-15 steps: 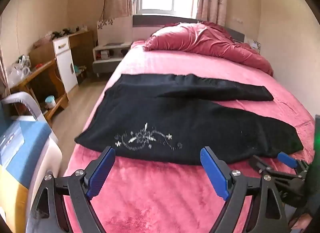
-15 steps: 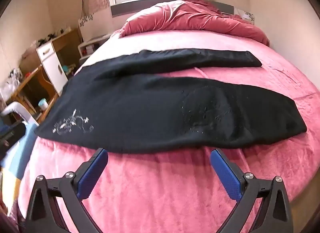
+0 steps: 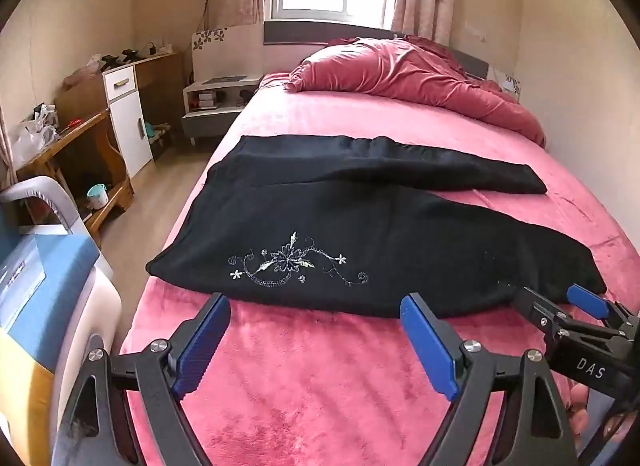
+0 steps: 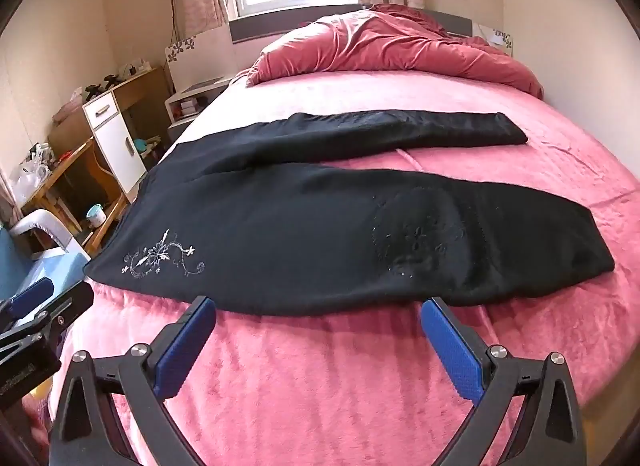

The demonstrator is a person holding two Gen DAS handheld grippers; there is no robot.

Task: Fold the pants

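Observation:
Black pants [image 3: 360,225] [image 4: 320,234] lie spread across the pink bed, waist to the left with a white floral embroidery [image 3: 292,262] [image 4: 160,256], the two legs splayed apart to the right. My left gripper [image 3: 316,306] stands open just short of the near hem below the embroidery, nothing between its blue pads. My right gripper [image 4: 318,306] is open too, at the near edge of the front leg, its pads empty. The right gripper [image 3: 560,306] also shows at the right edge of the left wrist view; the left gripper [image 4: 40,302] shows at the left edge of the right wrist view.
A crumpled red duvet [image 3: 400,69] lies at the head of the bed [image 3: 320,386]. Left of the bed stand a bedside table [image 3: 216,97], a white and wood cabinet [image 3: 128,113], a wooden desk [image 3: 72,145] and a blue and white appliance [image 3: 48,286]. A wall runs along the right.
Both grippers have moved a little closer to the near edge of the pants; the right gripper now reaches further into the left wrist view. The pants lie as before.

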